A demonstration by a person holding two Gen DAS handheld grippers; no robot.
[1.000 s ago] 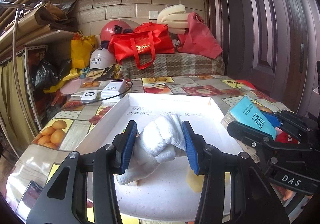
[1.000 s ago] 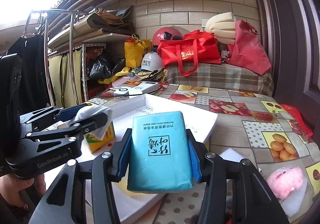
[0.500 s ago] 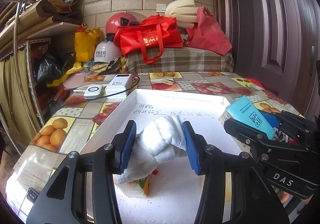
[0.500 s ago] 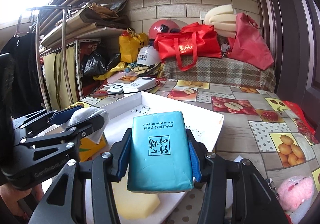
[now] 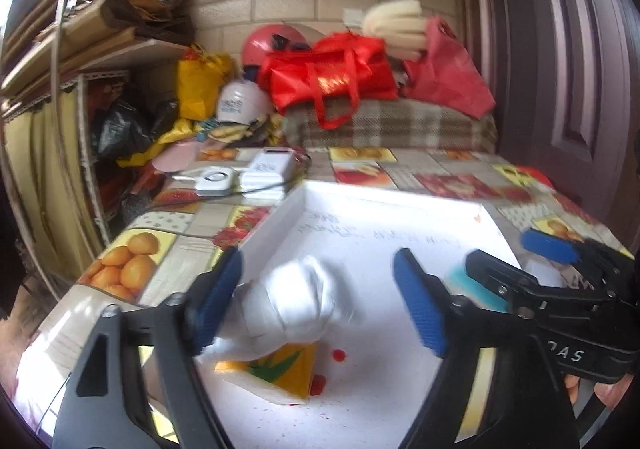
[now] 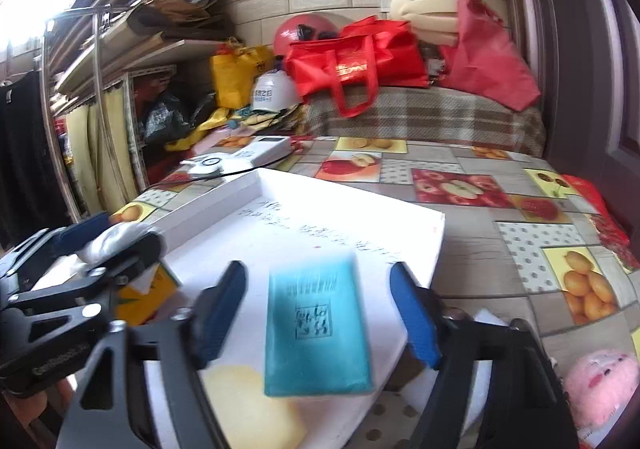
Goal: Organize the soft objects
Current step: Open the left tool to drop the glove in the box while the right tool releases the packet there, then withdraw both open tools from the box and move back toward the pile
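My left gripper (image 5: 320,301) is open over the white tray (image 5: 400,245). A white rolled cloth (image 5: 288,309) sits between its jaws, against the left one, blurred, above an orange-and-yellow sponge pack (image 5: 276,369). My right gripper (image 6: 320,313) is open too. A teal tissue pack (image 6: 316,333) lies loose between its jaws, blurred, over the tray's (image 6: 320,225) near edge and a pale yellow sponge (image 6: 248,405). Each gripper shows in the other's view: the right one (image 5: 552,281), the left one (image 6: 96,253).
A pink plush toy (image 6: 600,385) lies on the fruit-pattern tablecloth (image 6: 500,209) at the right. White devices with a cable (image 5: 248,173) sit behind the tray. Red bags (image 5: 332,73), helmets and shelving stand at the back.
Both grippers have opened. The white cloth and the teal tissue pack are released and are dropping toward the tray. Both views have tilted down slightly.
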